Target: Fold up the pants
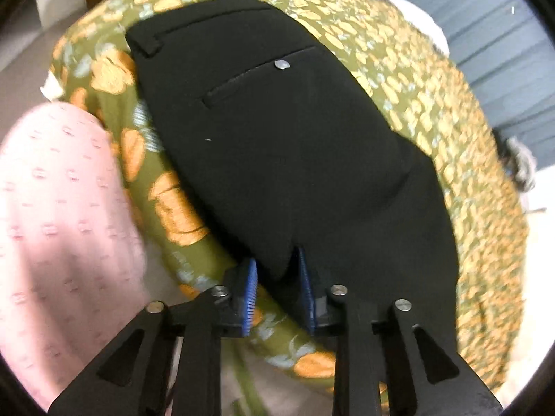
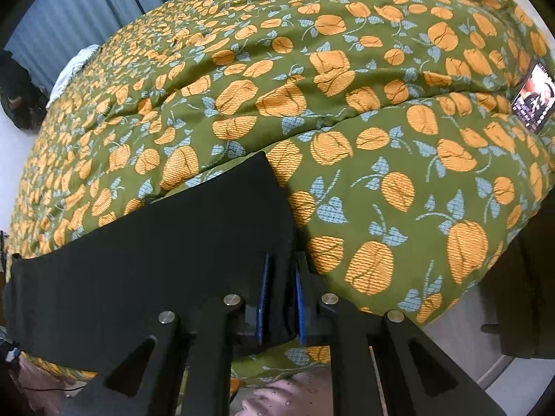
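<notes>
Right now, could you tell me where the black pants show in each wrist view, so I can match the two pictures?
Left wrist view: the black pants fill the centre, seat and back pocket up, running down to the left tool.
Right wrist view: the pants lie lower left, the edge clamped in the right tool.
Shared landmark: the green floral bedspread beneath.

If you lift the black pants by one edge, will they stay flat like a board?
Probably not. The black pants drape over the bumpy bedspread, so they are likely floppy. Fabric bunches between the right gripper jaws, so it seems thin and soft.
</notes>
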A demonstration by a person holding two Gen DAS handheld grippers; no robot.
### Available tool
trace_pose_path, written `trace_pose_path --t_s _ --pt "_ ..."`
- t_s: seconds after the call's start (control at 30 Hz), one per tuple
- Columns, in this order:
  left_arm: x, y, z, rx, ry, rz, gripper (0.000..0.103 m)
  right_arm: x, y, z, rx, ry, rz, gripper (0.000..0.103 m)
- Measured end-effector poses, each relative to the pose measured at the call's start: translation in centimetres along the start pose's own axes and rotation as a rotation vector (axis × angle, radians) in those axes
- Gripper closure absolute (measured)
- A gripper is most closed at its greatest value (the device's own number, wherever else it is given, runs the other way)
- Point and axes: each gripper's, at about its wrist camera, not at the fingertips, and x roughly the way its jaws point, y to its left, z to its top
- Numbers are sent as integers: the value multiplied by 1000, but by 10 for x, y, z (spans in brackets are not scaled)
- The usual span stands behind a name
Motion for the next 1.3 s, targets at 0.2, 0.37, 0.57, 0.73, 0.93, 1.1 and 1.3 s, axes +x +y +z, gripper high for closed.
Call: trace_pose_path --t_s 0.2,0.37,0.57,0.73,0.93,1.1,1.3 --pt "-65 -27 -25 175 -203 113 26 -36 -25 -11 133 -141 -115 46" --pt "-64 -73 -11 356 -321 85 10 -77 8 -28 98 -283 -84 46" --pt "7 -97 13 448 -307 142 10 -69 95 -40 -38 -262 142 36" --pt "51 -82 14 559 -268 274 9 -37 130 -49 -101 -189 158 36" --pt "56 -68 17 548 -291 244 1 2 119 -53 -68 -72 130 36" --pt "55 -71 11 561 -310 249 0 -8 113 -54 -34 -133 80 34" --pt "56 -71 9 551 -322 248 0 -11 128 -53 -92 -180 -51 5"
